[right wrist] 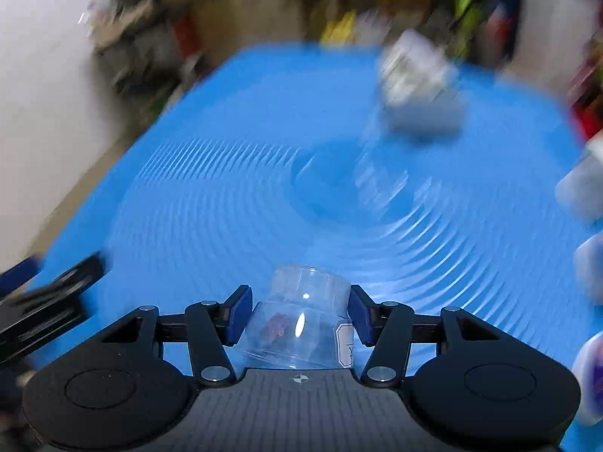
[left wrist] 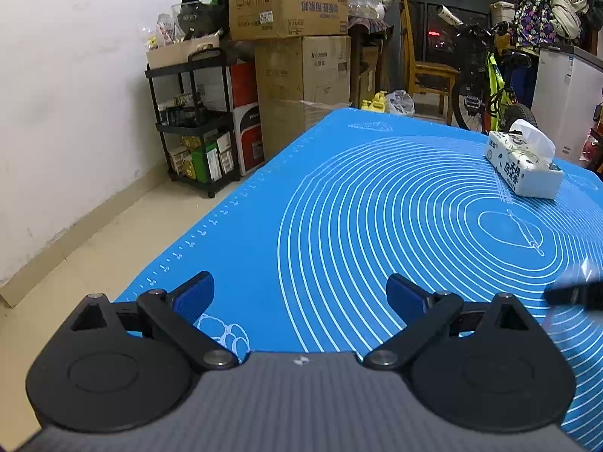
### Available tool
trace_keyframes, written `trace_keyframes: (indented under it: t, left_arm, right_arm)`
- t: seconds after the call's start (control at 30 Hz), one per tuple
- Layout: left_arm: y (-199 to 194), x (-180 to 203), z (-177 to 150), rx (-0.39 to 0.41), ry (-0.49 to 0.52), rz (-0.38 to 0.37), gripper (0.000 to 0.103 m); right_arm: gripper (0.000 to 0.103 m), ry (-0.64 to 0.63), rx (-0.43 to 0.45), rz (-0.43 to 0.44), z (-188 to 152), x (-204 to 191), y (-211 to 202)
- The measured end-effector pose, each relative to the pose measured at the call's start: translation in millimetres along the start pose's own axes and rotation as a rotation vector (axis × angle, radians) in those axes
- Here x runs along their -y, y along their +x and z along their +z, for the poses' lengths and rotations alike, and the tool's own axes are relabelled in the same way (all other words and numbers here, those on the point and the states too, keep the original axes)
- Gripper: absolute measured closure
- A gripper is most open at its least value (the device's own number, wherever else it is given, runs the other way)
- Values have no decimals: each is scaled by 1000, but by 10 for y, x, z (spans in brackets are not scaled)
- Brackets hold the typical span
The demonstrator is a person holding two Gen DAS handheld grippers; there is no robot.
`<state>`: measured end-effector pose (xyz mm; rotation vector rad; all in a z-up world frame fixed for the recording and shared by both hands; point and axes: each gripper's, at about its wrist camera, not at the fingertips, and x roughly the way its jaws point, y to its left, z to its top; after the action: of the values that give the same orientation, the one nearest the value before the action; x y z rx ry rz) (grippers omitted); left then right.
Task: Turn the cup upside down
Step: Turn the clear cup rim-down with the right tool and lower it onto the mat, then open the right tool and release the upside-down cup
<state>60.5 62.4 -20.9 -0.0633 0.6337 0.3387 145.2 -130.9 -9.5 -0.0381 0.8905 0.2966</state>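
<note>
A clear plastic cup [right wrist: 301,324] with a white label sits between the blue pads of my right gripper [right wrist: 299,314], which is shut on its sides and holds it above the blue mat [right wrist: 226,207]. The right wrist view is blurred by motion. My left gripper [left wrist: 299,293] is open and empty, low over the near left part of the mat [left wrist: 339,207]. It also shows as a dark blur at the left edge of the right wrist view [right wrist: 49,293]. A blurred dark piece of the right gripper [left wrist: 576,293] shows at the right edge of the left wrist view.
A white tissue pack [left wrist: 524,165] lies on the far right of the mat, blurred in the right wrist view [right wrist: 422,90]. Blurred white objects [right wrist: 588,263] stand along the mat's right edge. Beyond the table are stacked cardboard boxes [left wrist: 294,37], a black shelf cart [left wrist: 196,124] and a bicycle [left wrist: 490,86].
</note>
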Motion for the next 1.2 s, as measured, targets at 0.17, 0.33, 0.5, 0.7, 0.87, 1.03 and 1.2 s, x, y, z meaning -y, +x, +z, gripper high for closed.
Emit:
trace_keyframes:
  t: [0.17, 0.33, 0.5, 0.7, 0.87, 1.03, 1.2]
  left_arm:
    - [-43, 63, -14, 18, 7, -18, 6]
    - [-63, 128, -48, 25, 7, -38, 6]
    - [-102, 183, -96, 20, 21, -58, 6]
    - [-164, 228, -155, 10, 43, -77, 6]
    - [-236, 253, -176, 1, 57, -105, 6]
    - [-355, 269, -246, -26, 54, -196, 6]
    - [-572, 331, -320, -30, 89, -255, 6]
  right_arm:
    - [44, -116, 326, -173, -381, 37, -10]
    - [43, -146, 393, -191, -750, 11, 46]
    - [43, -172, 375, -213, -842, -37, -44]
    - [43, -123, 284, -201, -911, 9, -104]
    - [37, -120, 292, -186, -997, 38, -154]
    - [27, -92, 305, -158, -1076, 128, -380]
    - [25, -51, 275, -134, -1241, 228, -757]
